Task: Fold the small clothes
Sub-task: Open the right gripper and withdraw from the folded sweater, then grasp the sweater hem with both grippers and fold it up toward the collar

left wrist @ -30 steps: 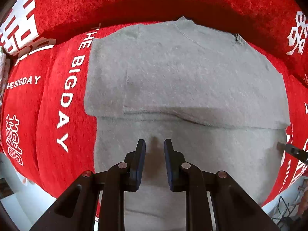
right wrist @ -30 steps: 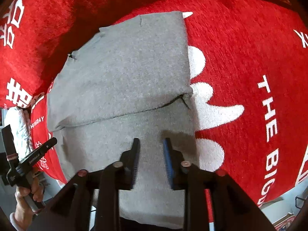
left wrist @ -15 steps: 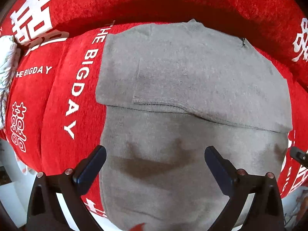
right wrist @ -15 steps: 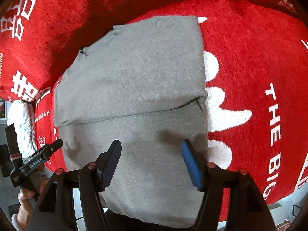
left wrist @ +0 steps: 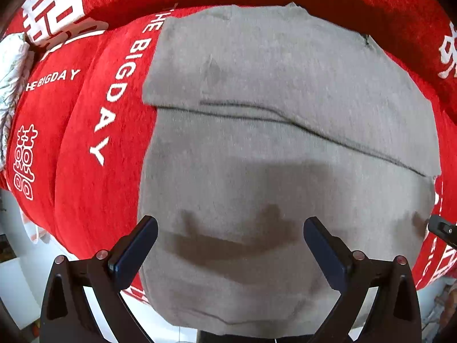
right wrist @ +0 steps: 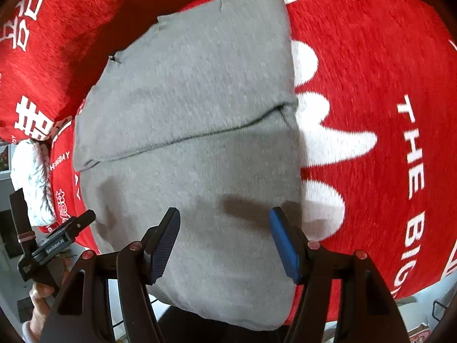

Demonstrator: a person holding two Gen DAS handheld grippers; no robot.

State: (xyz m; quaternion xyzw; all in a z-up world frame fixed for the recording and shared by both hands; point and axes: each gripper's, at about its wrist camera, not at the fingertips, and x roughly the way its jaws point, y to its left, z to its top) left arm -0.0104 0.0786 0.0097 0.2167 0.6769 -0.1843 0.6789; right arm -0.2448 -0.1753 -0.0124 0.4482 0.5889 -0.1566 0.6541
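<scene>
A grey knit garment [left wrist: 285, 100] lies flat on a red cloth, its far part folded over the near part with a fold edge running across. It also shows in the right wrist view [right wrist: 200, 100]. Its near hem hangs over the front edge. My left gripper [left wrist: 230, 223] is open and empty above the garment's near left part. My right gripper [right wrist: 225, 214] is open and empty above its near right part. The left gripper's body [right wrist: 57, 237] shows at the lower left of the right wrist view.
The red cloth [left wrist: 85, 143] with white lettering covers the surface and rises behind the garment. A white patterned item [right wrist: 34, 180] lies at the cloth's left end. The surface's front edge runs just under both grippers.
Both grippers opened from nearly shut to wide open and let go of the garment. Both pulled back slightly toward the near edge. The folded layer now lies flat.
</scene>
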